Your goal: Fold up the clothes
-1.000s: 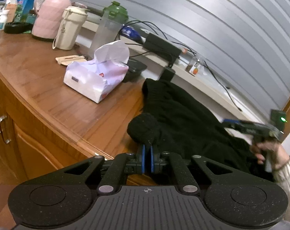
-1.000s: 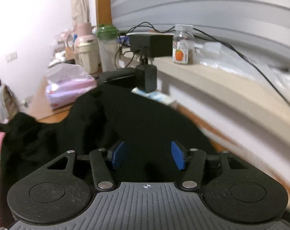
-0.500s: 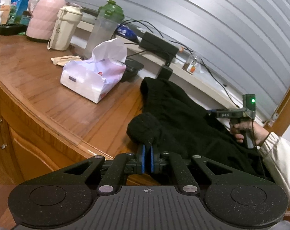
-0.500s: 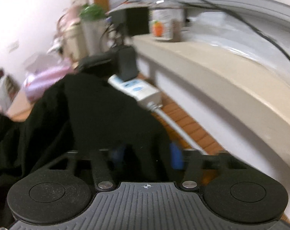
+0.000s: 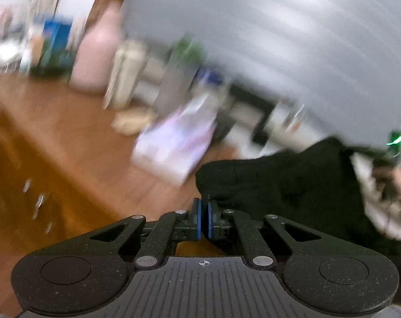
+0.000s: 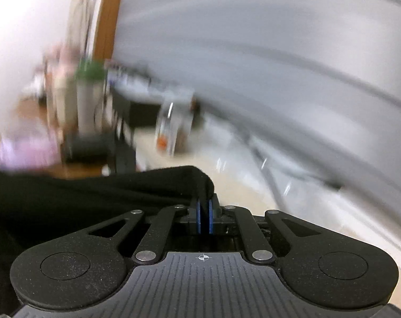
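A black garment [image 5: 279, 180] hangs stretched between my two grippers above the wooden counter [image 5: 54, 122]. My left gripper [image 5: 203, 204] is shut on one corner of it, the blue pads almost together. In the right wrist view the garment [image 6: 94, 193] runs off to the left. My right gripper [image 6: 204, 204] pinches a folded edge of it, its jaws still closing on the cloth. The person's hand [image 5: 393, 180] on the right gripper shows at the far right of the left wrist view. Both views are blurred by motion.
A pale purple tissue pack [image 5: 174, 143] lies on the counter beyond the garment, with a pink jug [image 5: 97, 53] and bottles behind it. A cream ledge [image 6: 240, 180] along the grey shutter carries a small bottle [image 6: 171, 129], a black adapter and cables.
My right gripper has closed on the garment's edge and lifted it. The left gripper has also moved with its corner, and the cloth now hangs taut instead of lying heaped on the counter.
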`<state>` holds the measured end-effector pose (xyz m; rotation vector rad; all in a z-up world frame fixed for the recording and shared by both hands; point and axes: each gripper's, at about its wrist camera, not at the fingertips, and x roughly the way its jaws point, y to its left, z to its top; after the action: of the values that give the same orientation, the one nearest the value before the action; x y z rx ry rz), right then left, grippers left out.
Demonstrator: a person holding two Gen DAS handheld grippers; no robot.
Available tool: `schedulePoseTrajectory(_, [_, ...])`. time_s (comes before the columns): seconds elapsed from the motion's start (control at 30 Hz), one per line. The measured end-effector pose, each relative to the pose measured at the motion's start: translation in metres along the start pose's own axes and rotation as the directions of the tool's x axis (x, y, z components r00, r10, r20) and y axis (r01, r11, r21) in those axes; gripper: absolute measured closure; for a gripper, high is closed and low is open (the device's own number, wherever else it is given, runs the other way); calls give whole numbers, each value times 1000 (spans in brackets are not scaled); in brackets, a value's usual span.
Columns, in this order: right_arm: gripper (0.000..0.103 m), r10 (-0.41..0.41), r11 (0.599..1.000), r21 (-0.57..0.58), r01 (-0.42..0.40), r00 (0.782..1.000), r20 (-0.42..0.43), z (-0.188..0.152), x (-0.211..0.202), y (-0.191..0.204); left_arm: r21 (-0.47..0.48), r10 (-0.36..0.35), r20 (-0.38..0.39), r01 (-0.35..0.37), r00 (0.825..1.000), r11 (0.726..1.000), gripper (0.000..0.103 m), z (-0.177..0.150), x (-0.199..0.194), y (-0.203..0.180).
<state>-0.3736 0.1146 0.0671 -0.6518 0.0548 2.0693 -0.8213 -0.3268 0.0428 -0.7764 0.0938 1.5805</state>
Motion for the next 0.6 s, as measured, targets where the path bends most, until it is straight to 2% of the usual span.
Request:
schedulePoseTrajectory(0.07, [87, 32, 998, -48, -36, 997, -71, -14, 10, 16, -5, 16, -46, -16, 999, 1000, 96, -8, 7, 4])
schedulePoseTrajectory(0.1, [75, 53, 997, -60, -57, 997, -61, -17, 8, 22, 8, 23, -33, -23, 999, 1000, 92, -7, 3, 0])
schedulePoseTrajectory(0.13, [58, 69, 996, -60, -71, 997, -42, -18, 2, 23, 23, 36, -9, -35, 999, 999, 87, -6, -2, -3])
schedulePoseTrajectory(0.17, [54, 81, 995, -57, -83, 996, -24, -18, -6, 23, 37, 48, 15, -49, 999, 998, 79, -2, -8, -8])
schedulePoseTrajectory(0.2, [53, 92, 994, -51, -92, 996, -11, -16, -15, 20, 49, 61, 39, -62, 997, 997, 71, 2, -13, -12])
schedulePoseTrajectory(0.27, [53, 113, 993, -41, -112, 994, 15, -11, -35, 14, 89, 66, 74, -73, 995, 993, 63, 10, -20, -25])
schedulePoseTrajectory(0.4, [53, 114, 993, -31, -112, 991, 65, -7, -91, -9, 161, 0, 95, -16, 996, 987, 48, 22, -11, -60])
schedulePoseTrajectory(0.6, [53, -2, 1000, -9, 3, 997, 83, -30, -188, -59, 240, -114, 42, 101, 993, 966, 45, 27, 36, -119])
